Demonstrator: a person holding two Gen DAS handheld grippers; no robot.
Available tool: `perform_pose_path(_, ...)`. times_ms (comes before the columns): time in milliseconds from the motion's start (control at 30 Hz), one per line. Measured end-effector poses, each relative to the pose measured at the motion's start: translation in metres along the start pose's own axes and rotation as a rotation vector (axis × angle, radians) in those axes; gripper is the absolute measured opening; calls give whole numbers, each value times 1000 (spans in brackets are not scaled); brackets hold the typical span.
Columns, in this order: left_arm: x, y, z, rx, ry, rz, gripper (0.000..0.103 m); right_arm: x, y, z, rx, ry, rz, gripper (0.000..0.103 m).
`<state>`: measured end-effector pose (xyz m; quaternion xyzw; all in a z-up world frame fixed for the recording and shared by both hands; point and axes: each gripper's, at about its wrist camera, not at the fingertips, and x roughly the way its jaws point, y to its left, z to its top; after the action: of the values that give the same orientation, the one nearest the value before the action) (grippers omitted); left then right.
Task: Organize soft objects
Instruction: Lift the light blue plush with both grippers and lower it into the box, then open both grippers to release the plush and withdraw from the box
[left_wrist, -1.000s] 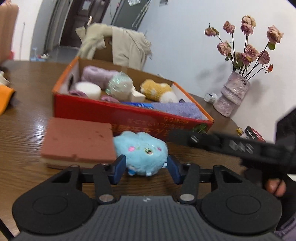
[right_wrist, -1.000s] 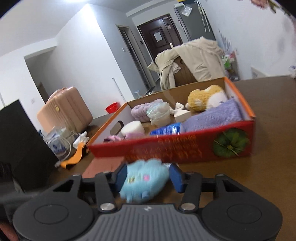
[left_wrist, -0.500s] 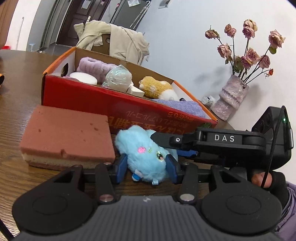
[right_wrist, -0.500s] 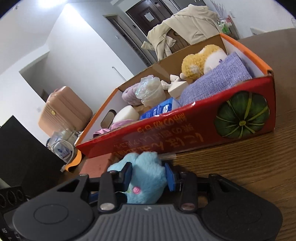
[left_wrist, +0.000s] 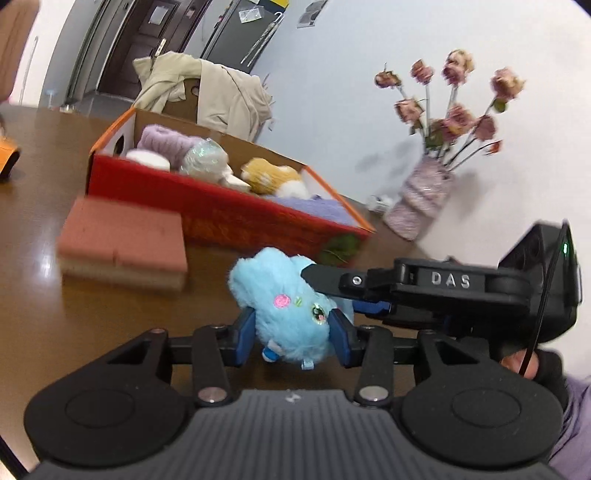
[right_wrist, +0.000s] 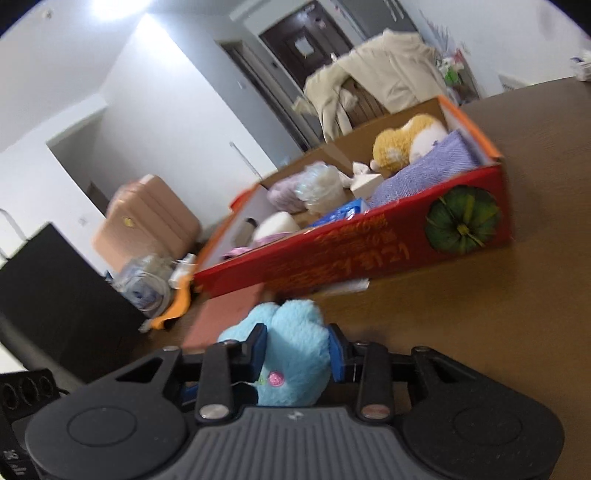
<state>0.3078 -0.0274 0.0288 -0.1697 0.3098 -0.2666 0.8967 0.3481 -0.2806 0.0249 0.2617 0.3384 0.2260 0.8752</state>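
The blue plush toy (left_wrist: 291, 310) sits on the brown table (left_wrist: 110, 314) in front of the red cardboard box (left_wrist: 229, 214), gripped from two sides at once. The left gripper (left_wrist: 293, 334) has its blue pads pressed into the fur on either side of the toy's face, narrowed to the toy's width. The right gripper (right_wrist: 295, 349) clamps the same toy (right_wrist: 291, 350) across its body, its jaws likewise drawn in to the fur.

In the left wrist view the right gripper's body (left_wrist: 443, 291) reaches in from the right, with "DAS" in raised letters on its arm. The box front (right_wrist: 369, 251) carries orange characters, too blurred to read, beside one printed green pumpkin (right_wrist: 461, 219).

One brown foam block (left_wrist: 123, 243) lies just beside the toy, touching the box front. Inside the box are one yellow-and-white plush (right_wrist: 402, 142), one folded lilac towel (right_wrist: 424, 171), one clear crinkled bag (left_wrist: 205, 157), one white roll (right_wrist: 275, 225), one mauve fuzzy bundle (left_wrist: 166, 138) and one blue packet (right_wrist: 343, 212).

Only the left view shows the vase of dried pink roses (left_wrist: 424, 199). Only the right view shows the pink suitcase (right_wrist: 147, 218) and a black cabinet (right_wrist: 55, 295).
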Motion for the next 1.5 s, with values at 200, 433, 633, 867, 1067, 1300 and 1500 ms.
perform_pose_path(200, -51, -19, -25, -31, -55, 5, 42, -42, 28, -37, -43, 3, 30, 33)
perform_pose_path(433, -75, -29, -27, -23, -106, -3, 41, -61, 47, -41, -78, -35, 42, 33)
perform_pose_path(633, -71, -25, -1, 2, -139, -26, 40, -55, 51, -15, -78, -61, 74, 33)
perform_pose_path(867, -24, -3, 108, -26, -90, -18, 37, -2, 62, 94, -146, -47, 82, 32)
perform_pose_path(1067, 39, 46, 172, -106, 3, 88, 37, 93, 57, 165, -141, 97, 30, 32)
perform_pose_path(1300, 102, 104, 180, -158, 168, 190, 35, 197, 30, 168, -125, 277, -116, 30)
perform_pose_path(1500, 108, 108, 173, -57, 78, 258, 34, 229, 23, 153, -217, 261, -252, 9)
